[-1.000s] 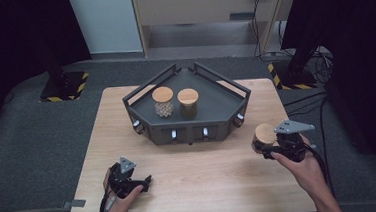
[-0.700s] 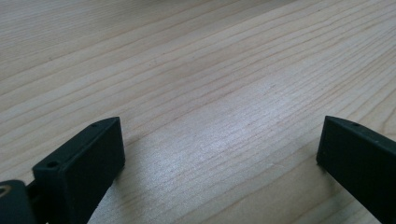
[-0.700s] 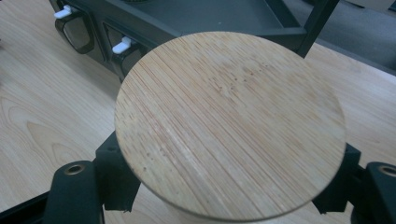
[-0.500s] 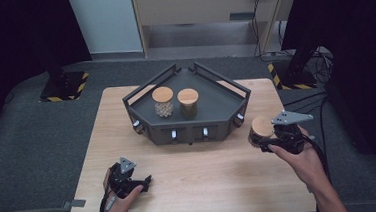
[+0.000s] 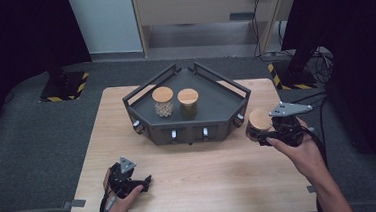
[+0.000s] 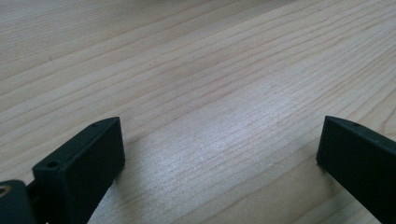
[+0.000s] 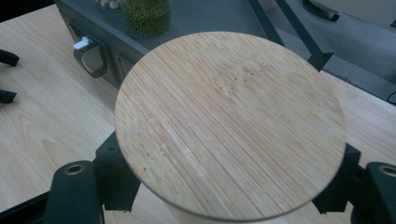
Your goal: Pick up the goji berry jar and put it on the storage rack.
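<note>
Left hand (image 5: 117, 207) comes in from the bottom edge, low and near the front, wrapped around the left gripper (image 5: 143, 181). That gripper lies nearly level, jaws pointing right and standing wide apart, nothing between them. Right forearm (image 5: 327, 191) reaches in from the lower right, hand (image 5: 299, 151) cupped behind the right gripper (image 5: 256, 135). It is held level, pointing left, grey plate on top, jaws clamped on either side of a jar (image 5: 258, 123).

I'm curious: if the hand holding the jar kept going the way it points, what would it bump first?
Probably the dark tray: the right gripper, shut on the jar, points left toward its near corner. Depth is hard to judge.
</note>
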Demonstrator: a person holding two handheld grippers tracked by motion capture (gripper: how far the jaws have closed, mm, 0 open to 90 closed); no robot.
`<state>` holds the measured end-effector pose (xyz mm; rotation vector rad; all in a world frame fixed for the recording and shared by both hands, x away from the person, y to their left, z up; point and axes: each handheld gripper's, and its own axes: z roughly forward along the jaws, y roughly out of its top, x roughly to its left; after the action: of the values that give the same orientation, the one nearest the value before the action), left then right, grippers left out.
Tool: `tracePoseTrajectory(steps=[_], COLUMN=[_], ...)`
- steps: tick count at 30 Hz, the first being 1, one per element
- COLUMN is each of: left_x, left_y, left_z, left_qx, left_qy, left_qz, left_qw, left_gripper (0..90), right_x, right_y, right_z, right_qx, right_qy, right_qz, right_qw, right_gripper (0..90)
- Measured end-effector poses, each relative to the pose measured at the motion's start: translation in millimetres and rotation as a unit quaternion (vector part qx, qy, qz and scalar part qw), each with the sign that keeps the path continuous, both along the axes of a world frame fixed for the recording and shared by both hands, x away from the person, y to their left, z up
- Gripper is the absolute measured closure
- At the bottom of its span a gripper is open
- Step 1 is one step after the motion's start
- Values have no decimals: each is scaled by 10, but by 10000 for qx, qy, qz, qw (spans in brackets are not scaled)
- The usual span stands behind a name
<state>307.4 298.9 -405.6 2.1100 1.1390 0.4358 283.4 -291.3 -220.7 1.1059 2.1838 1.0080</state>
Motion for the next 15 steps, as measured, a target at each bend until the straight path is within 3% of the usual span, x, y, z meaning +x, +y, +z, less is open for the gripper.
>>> tracePoseTrajectory(steps=[15], left_x=[0], left_y=[0], left_z=[0], left_qx=[2], left_qy=[0], left_qz=[-1], left_qw=[10000], left_gripper=[0], right_x=[129], right_y=[28], right_z=[145], right_qx=[27], right_qy=[29], right_qz=[57], right_qw=[10000], right_gripper=[266])
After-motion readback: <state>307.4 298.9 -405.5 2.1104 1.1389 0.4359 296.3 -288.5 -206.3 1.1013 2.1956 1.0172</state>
